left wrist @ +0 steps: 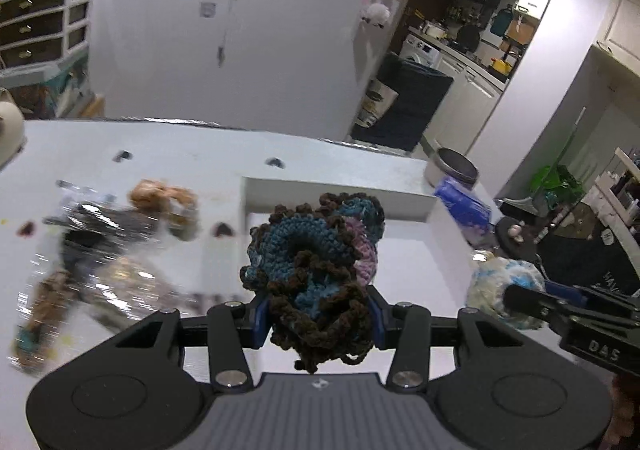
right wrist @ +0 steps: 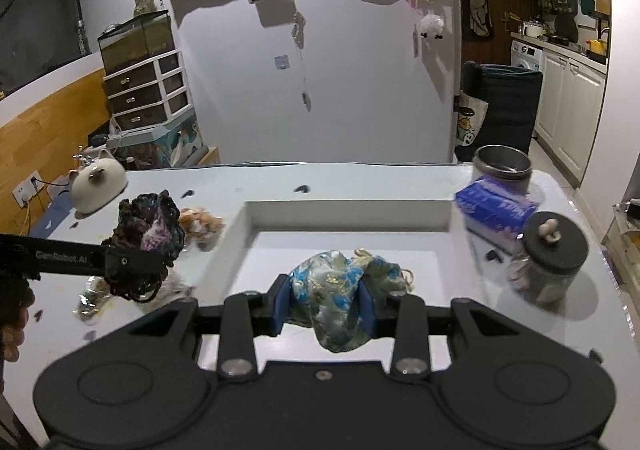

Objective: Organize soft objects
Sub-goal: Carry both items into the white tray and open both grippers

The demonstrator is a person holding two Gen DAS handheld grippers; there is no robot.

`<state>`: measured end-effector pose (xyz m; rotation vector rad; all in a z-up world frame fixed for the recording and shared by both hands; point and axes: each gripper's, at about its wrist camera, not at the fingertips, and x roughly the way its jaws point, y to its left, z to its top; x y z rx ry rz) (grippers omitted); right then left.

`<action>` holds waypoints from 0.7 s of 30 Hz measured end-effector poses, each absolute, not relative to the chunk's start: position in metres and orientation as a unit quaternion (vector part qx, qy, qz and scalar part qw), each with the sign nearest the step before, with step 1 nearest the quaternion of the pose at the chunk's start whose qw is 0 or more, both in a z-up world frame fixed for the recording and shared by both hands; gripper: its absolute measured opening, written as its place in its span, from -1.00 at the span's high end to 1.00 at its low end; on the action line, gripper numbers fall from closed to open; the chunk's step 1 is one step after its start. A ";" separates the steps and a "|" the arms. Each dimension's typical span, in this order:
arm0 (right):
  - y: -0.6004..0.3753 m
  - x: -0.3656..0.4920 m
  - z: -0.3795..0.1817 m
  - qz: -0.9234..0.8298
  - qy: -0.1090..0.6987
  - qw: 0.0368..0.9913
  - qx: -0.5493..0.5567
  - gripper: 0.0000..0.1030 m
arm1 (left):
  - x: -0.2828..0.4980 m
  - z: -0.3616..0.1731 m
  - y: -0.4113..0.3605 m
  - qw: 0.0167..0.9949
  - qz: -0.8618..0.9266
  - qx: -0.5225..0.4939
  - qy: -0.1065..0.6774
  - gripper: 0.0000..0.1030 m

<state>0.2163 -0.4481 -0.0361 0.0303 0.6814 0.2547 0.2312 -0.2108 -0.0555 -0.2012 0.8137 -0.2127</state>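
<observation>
Crocheted item: a ruffled yarn bundle in dark brown, teal and lilac (left wrist: 316, 270) — clamped between the blue pads of the left gripper (left wrist: 318, 318), held clear above the white surface (left wrist: 160, 154); in the right wrist view it shows at the left, beside the tray's left wall.
Silky item: a crumpled pouch of pale cloth with blue and gold print (right wrist: 336, 298) — pinched in the right gripper (right wrist: 325, 308), hanging over the floor of the shallow white tray (right wrist: 348, 214).
Left jaws: closed on the crochet bundle, yarn spilling out above and below the pads.
Right jaws: closed on the printed pouch, its cloth bulging past both pads.
Writing on left gripper: "GenRobot.AI" in pale letters along its black arm, read from the right wrist view.
Writing on right gripper: "DAS" on its black body, read from the left wrist view; further letters are cut off.
Loose soft things: a small tan plush toy (right wrist: 200, 226) lies on the surface just left of the tray; blurred clear plastic packets (left wrist: 100, 250) lie nearer the left edge.
Right of tray: a blue and white tissue pack (right wrist: 496, 212) with print too blurred to read, a metal tin (right wrist: 502, 168) behind it, and a glass jar with a dark lid (right wrist: 550, 262) in front.
Far left corner: a cream cat-shaped ornament (right wrist: 98, 184) sits on the surface.
</observation>
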 end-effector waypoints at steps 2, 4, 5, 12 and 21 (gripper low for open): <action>-0.465 0.223 -0.038 0.126 0.336 0.933 0.012 0.28 | 0.236 -0.061 -0.232 0.902 -0.111 -0.102 0.404 0.08; -0.478 0.228 -0.041 0.127 0.340 0.932 0.009 0.28 | 0.240 -0.068 -0.253 0.896 -0.118 -0.104 0.416 0.08; -0.485 0.230 -0.043 0.129 0.342 0.931 0.008 0.28 | 0.242 -0.072 -0.262 0.892 -0.121 -0.104 0.422 0.08; -0.517 0.247 -0.059 0.156 0.353 0.922 -0.012 0.27 | 0.264 -0.096 -0.314 0.873 -0.133 -0.108 0.457 0.07; -0.519 0.275 -0.095 0.212 0.370 0.904 -0.026 0.26 | 0.285 -0.121 -0.328 0.855 -0.107 -0.104 0.496 0.07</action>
